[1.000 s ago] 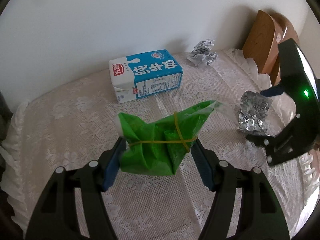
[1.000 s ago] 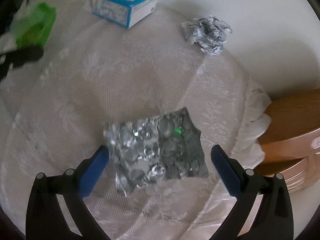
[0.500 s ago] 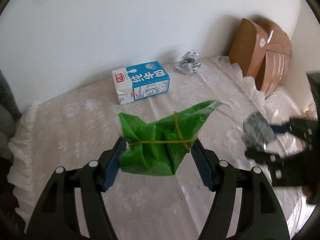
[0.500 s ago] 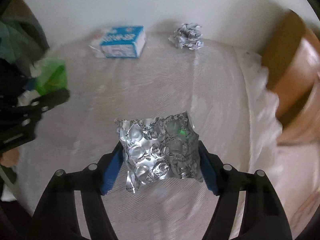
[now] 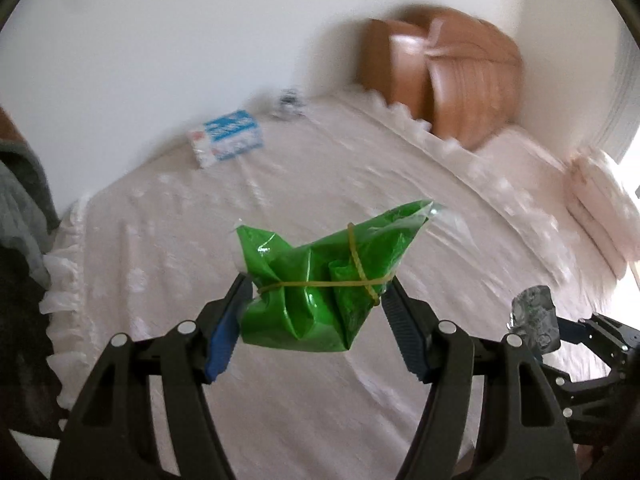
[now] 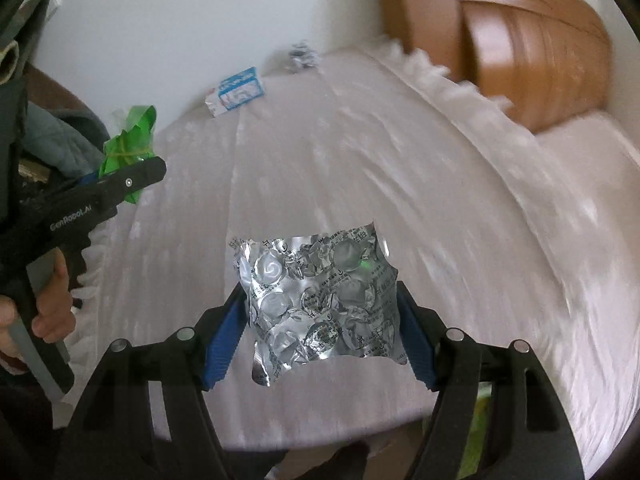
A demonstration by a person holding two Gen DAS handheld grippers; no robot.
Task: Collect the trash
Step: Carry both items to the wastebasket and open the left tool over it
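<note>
My left gripper [image 5: 318, 308] is shut on a green plastic bag [image 5: 320, 276] bound with a yellow rubber band, held above the white lace tablecloth [image 5: 200, 240]. It also shows at the left of the right wrist view [image 6: 128, 148]. My right gripper [image 6: 322, 320] is shut on a crumpled silver blister pack [image 6: 316, 300], also seen at the lower right of the left wrist view [image 5: 534, 322]. A blue and white milk carton [image 5: 228, 138] and a ball of crumpled foil [image 5: 288, 104] lie at the table's far edge by the wall.
A brown leather bag [image 6: 520, 40] stands at the far right against the wall. Grey clothing [image 6: 60, 136] lies past the table's left edge. The near table edge [image 6: 320, 440] shows below the right gripper.
Both grippers have pulled back and up from the table with their loads. The carton and foil ball look smaller and farther. The right gripper shut on the blister pack a second ago.
</note>
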